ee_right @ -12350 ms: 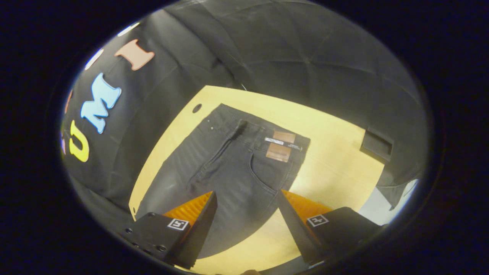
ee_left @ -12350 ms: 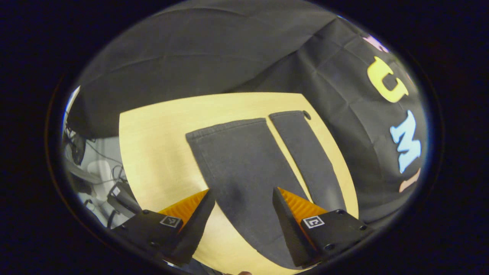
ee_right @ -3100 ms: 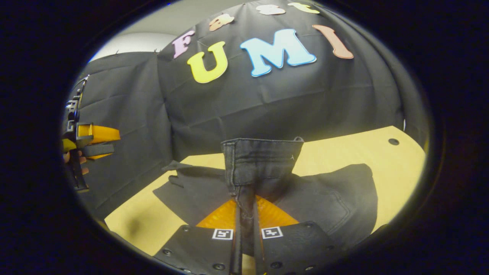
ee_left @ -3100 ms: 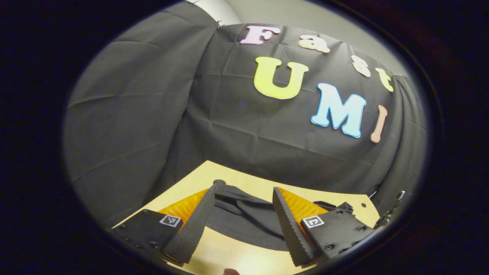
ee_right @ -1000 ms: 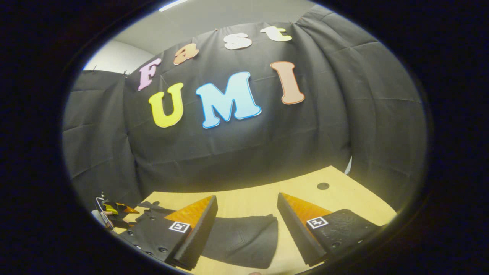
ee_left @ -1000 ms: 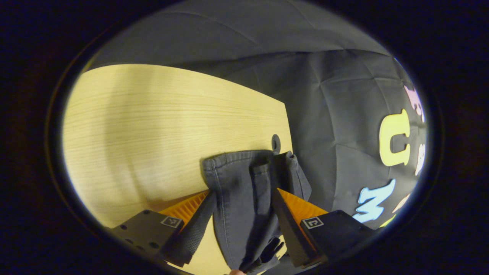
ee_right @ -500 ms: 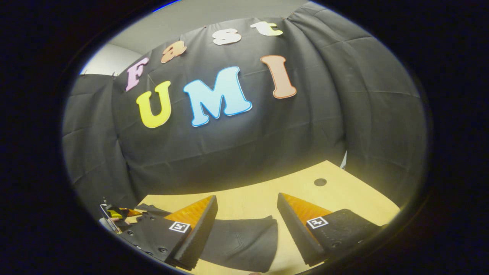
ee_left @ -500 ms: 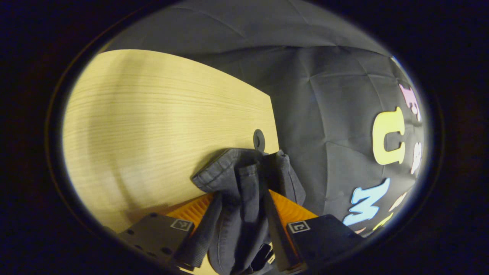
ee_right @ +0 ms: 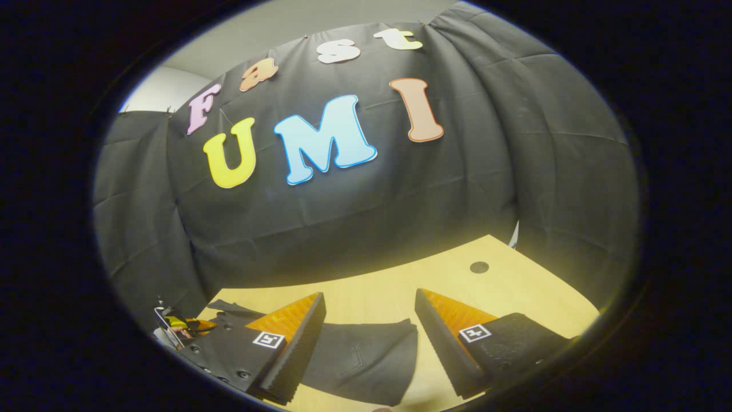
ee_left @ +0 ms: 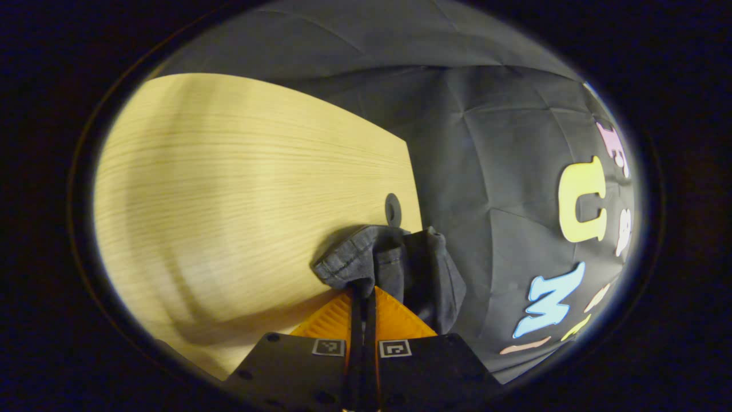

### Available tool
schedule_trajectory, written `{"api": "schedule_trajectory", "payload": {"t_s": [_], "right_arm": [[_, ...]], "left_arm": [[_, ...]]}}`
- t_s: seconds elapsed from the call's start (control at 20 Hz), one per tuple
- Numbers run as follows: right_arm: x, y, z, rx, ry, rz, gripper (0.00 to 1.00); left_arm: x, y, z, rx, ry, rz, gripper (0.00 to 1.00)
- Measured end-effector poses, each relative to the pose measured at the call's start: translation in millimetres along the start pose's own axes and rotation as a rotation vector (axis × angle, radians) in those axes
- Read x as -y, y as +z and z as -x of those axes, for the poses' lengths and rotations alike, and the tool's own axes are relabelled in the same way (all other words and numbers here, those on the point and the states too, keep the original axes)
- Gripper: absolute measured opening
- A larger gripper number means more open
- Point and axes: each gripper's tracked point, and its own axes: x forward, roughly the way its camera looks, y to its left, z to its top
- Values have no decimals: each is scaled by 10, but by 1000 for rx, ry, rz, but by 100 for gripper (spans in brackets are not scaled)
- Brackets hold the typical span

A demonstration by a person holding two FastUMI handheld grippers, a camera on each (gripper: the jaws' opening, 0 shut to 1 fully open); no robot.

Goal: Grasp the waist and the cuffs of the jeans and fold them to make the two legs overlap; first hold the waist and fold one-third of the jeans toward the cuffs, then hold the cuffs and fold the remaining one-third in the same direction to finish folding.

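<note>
While my left tool [ee_left: 362, 297] is clamped on the cuffs [ee_left: 366, 260] bunched just ahead of its tips, my right tool [ee_right: 369, 320] hangs open above the jeans [ee_right: 366, 355] lying on the surface [ee_right: 514, 286] beneath it.

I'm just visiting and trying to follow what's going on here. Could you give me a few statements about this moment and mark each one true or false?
1. The left tool is clamped on the cuffs of the jeans. True.
2. The right tool is gripping the jeans. False: its fingers stand apart, with the cloth lying on the table between them.
3. The table is bare wood. True.
4. The jeans hang in mid-air. False: in the right gripper view they lie on the table.
</note>
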Motion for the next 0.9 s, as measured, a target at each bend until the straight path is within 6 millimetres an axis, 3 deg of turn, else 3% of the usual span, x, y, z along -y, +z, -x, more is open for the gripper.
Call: {"api": "schedule_trajectory", "payload": {"t_s": [0.1,0.25,0.5,0.65,0.7,0.75,0.9], "right_arm": [[-15,0,31,-1,7,2,94],[-36,-5,80,-6,21,7,94],[-27,13,155,-2,39,25,94],[-27,34,197,1,51,26,94],[-19,36,216,4,55,21,88],[-9,50,230,8,57,17,94],[44,92,254,21,64,8,94]], "left_arm": [[157,-31,80,-12,-33,-16,8],[569,-147,227,-32,-133,-10,8],[1270,-679,495,-108,-269,-118,8],[1721,-1148,665,-177,-342,-190,8],[1857,-1312,726,-201,-365,-214,8],[1997,-1527,786,-229,-389,-239,7],[2341,-2237,993,-335,-452,-317,8]]}}
